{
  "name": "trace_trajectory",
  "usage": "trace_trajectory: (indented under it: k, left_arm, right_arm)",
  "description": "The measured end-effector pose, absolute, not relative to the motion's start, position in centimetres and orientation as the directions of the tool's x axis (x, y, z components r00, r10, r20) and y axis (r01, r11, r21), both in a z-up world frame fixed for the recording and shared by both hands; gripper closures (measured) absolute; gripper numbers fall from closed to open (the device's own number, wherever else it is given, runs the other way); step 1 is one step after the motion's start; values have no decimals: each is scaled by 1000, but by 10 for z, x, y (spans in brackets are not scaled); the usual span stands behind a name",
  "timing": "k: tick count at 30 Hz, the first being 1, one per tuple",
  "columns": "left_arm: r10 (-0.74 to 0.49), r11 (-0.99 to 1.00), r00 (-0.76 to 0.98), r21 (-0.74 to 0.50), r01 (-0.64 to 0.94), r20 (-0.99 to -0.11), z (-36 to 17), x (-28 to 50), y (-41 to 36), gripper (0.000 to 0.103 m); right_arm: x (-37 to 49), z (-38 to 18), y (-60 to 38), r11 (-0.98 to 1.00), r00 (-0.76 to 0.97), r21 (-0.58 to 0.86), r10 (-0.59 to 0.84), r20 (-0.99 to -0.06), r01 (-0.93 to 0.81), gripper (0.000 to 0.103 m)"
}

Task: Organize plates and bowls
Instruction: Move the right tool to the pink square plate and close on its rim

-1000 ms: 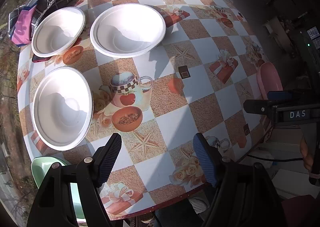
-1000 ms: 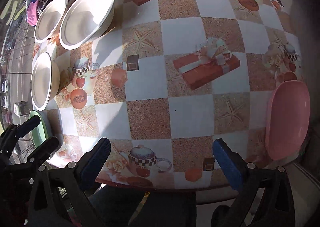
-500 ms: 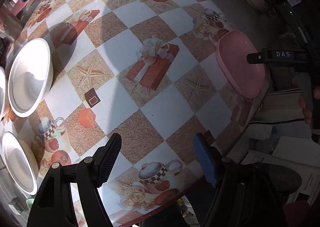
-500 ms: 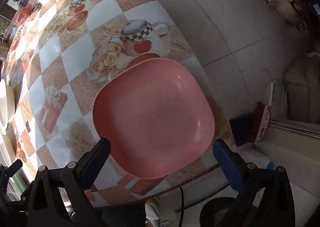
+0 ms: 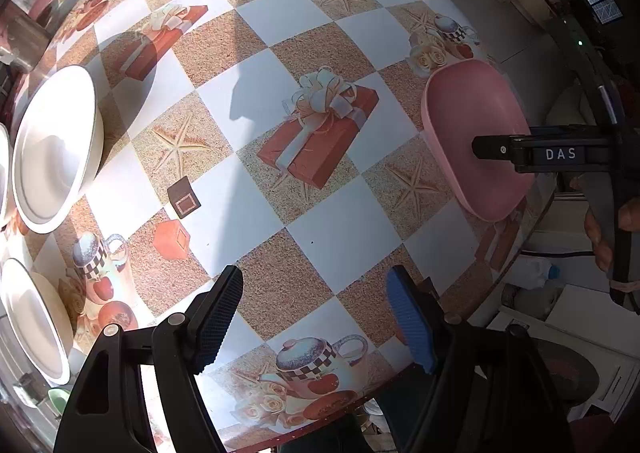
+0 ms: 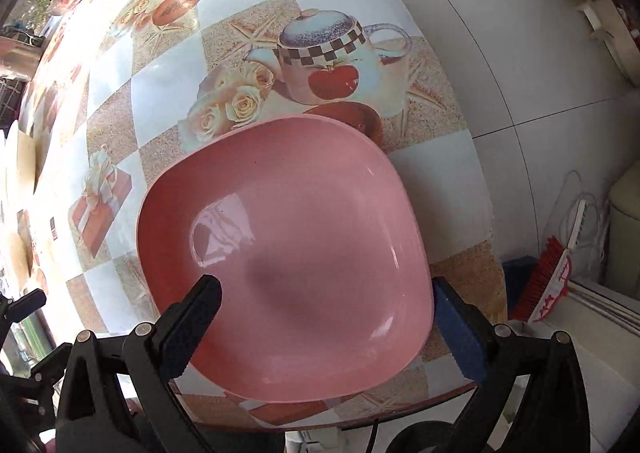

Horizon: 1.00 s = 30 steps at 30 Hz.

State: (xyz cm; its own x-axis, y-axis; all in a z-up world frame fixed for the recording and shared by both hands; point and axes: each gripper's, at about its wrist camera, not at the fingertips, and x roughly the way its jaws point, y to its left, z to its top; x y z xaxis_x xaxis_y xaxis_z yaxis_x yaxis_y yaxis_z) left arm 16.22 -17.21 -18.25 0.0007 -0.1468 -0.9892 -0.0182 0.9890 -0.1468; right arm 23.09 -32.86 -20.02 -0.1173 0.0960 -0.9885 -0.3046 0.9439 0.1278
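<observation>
**Pink plate at table edge, right gripper poised over it, no grip yet**

The pink plate (image 6: 288,253) lies flat near the rim of the table (image 6: 160,101), its near edge close to the drop to the tiled floor (image 6: 500,53). The right gripper (image 6: 324,327) points down over it with jaws spread: the black finger sits above the plate's inner surface, the blue finger just outside the right rim. Nothing is pinched, and whether either pad touches the plate cannot be told.

The left gripper (image 5: 316,321) hangs over bare tablecloth, well apart from the plate, jaws likewise spread and empty. Two white bowls (image 5: 56,149) stand at the far left of its view, with the edge of another just beside them.

Assessment: the step in hand appears to be taking the plate by its rim.

Risks:
- The plate's surface looks glossy and its wall shallow; a pinch on the sloping rim could slip as it lifts.
- A downward press on the rim could tip the plate or skid it toward the table edge and the floor.
- Lifted by one side, the plate would hang off-balance.
</observation>
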Motion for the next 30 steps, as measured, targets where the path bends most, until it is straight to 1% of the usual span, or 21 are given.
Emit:
trace_trajectory:
  k: [5,8,13,16,19,23,26,28,30]
  left_arm:
    - [-144,988,23,-145,-52,-989,-182,173,-172,25]
    - [-135,988,40,-138,-63,-990,-182,187,-179,25]
    - [-143,986,75,-149,-79,-987,-183,214,-196,25]
    - [-148,986,90,-154,-60,-985,-186,229,-212,25]
    - [-133,990,71,-136,-43,-989,-197,242,-227,25]
    - [-121,991,18,-121,-60,-993,-220,254,-234,25]
    - [-111,992,-14,-110,-63,-994,-230,258,-233,25]
    - [-94,994,-12,-94,-51,-995,-232,260,-234,26]
    - [-90,995,-17,-90,-37,-996,-237,265,-241,27]
  right_arm:
    - [219,-192,-301,915,-146,195,152,-978,-352,0]
    - [222,-188,-298,924,-116,148,114,-987,-353,0]
    - [237,-195,-318,956,-111,93,64,-992,-280,0]
    - [241,-197,-325,965,-110,66,39,-993,-255,0]
    - [245,-207,-334,968,-126,79,50,-991,-237,0]
    - [250,-215,-331,964,-139,109,77,-987,-244,0]
    - [253,-220,-321,959,-147,75,36,-989,-273,0]
    - [251,-222,-316,955,-166,89,43,-985,-283,2]
    - [247,-221,-312,949,-166,97,48,-985,-300,12]
